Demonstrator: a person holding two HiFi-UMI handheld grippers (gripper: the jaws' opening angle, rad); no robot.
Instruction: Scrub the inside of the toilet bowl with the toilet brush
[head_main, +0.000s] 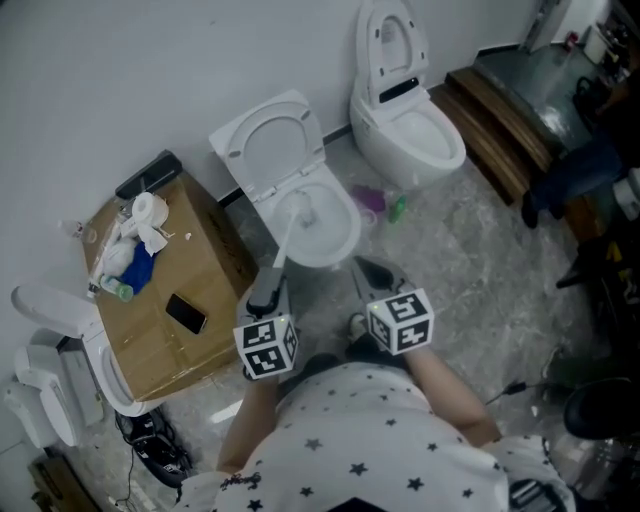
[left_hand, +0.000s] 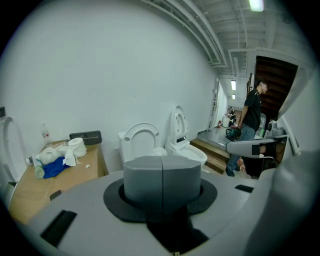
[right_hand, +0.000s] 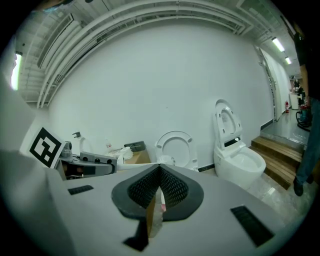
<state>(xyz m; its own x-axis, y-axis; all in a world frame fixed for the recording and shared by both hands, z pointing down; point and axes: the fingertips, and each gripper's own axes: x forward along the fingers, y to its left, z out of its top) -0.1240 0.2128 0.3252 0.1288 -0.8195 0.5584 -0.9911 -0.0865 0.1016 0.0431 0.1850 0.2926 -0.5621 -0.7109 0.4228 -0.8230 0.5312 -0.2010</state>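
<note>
An open white toilet bowl (head_main: 338, 238) stands ahead of me with its seat and lid (head_main: 272, 145) raised against the wall. The white toilet brush (head_main: 290, 232) slants from my left gripper (head_main: 268, 290) up into the bowl, with its head (head_main: 306, 208) inside near the back. The left gripper is shut on the brush's handle, and its grey pads (left_hand: 161, 176) meet at a seam. My right gripper (head_main: 368, 272) hovers just right of the bowl's front rim, shut and holding nothing. Its ribbed pads (right_hand: 159, 186) are pressed together.
Left of the bowl a cardboard box (head_main: 185, 270) carries a tissue roll (head_main: 150, 210), a blue cloth (head_main: 135, 270) and a phone (head_main: 186, 313). A second toilet (head_main: 405, 130) stands to the right, with small bottles (head_main: 385, 203) on the floor between. Wooden steps (head_main: 500, 130) and a person (left_hand: 249, 125) are far right.
</note>
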